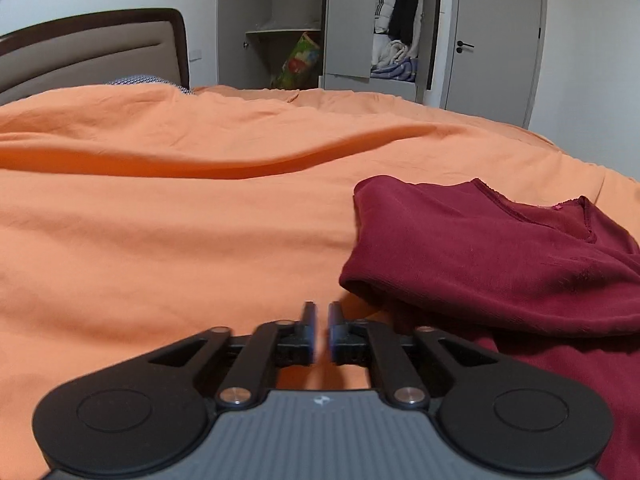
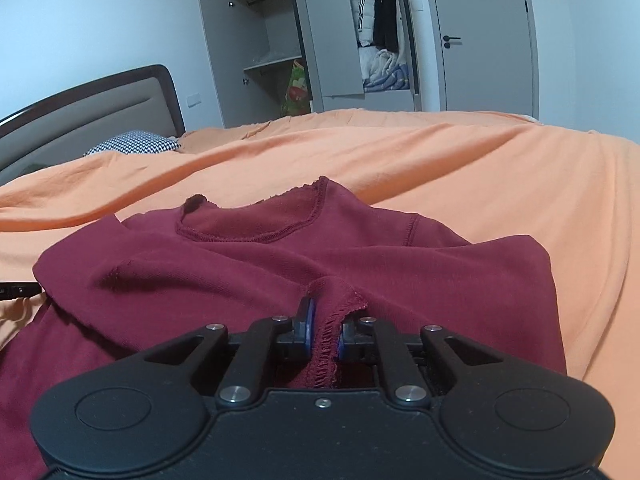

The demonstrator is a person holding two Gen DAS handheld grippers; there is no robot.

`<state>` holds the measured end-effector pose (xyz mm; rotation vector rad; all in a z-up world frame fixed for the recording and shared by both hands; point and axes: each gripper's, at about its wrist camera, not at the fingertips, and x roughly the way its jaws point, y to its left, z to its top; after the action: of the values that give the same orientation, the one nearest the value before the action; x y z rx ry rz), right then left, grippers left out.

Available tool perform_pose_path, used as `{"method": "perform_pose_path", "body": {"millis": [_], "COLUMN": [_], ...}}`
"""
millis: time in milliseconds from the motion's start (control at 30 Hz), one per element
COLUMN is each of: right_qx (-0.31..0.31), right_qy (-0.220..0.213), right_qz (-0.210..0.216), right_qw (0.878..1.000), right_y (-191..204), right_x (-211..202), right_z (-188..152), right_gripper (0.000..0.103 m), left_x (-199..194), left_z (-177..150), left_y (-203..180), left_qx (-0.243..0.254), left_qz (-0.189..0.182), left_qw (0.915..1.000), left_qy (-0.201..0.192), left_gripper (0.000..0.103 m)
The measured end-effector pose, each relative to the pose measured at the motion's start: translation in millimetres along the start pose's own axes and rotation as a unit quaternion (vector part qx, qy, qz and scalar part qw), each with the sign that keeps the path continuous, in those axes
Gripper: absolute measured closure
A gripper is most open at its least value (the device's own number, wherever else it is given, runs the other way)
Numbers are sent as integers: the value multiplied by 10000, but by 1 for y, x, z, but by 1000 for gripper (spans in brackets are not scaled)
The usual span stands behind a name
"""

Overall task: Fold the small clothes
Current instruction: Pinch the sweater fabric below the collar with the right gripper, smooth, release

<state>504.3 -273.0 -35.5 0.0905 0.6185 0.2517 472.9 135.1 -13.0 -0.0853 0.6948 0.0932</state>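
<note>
A dark red sweater lies partly folded on the orange bedcover, to the right in the left wrist view. My left gripper is shut with nothing between its fingers, just left of the sweater's near fold. In the right wrist view the sweater fills the middle, neckline pointing away. My right gripper is shut on a stitched hem edge of the sweater, which bunches up between the blue pads. A tip of the left gripper shows at the left edge.
The orange bedcover stretches wide to the left and far side. A padded headboard and a patterned pillow stand at the far left. Behind the bed are an open wardrobe with hung clothes and a grey door.
</note>
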Motion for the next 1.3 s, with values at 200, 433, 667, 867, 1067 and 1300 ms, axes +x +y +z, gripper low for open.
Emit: {"method": "perform_pose_path", "body": {"millis": [200,433,667,867,1067,1300], "right_qx": [42,185,-33,-456,-420,-479], "right_qy": [-101,-158,-141,-187,-93,-270], "right_qz": [17,25,59,-117,-321,-903], "right_qw": [9999,9997,9999,9987,9986,9944], "right_y": [-2,-3,4,21,13,-1], "right_x": [-7,-11,-9,-3,0,-29], "right_z": [-5,-8,-5,-5,-8,-15], "right_gripper": [69,40,87,87,59,5], "left_x": [-27,26,39,33,55,20], "left_z": [8,54,55,50,36,30], "left_y": [17,-3,-21,-10,-5,-13], "left_qx": [-338,-472,-370,-684,-823,-481], "left_qz": [-244,-609,-702,-484,-384,-102], "left_qw": [9986,9970,9967,9958,9959,9986], "left_qy": [-323,-99,-171,-366,18,-176], "left_gripper": [24,18,94,94,83,18]}}
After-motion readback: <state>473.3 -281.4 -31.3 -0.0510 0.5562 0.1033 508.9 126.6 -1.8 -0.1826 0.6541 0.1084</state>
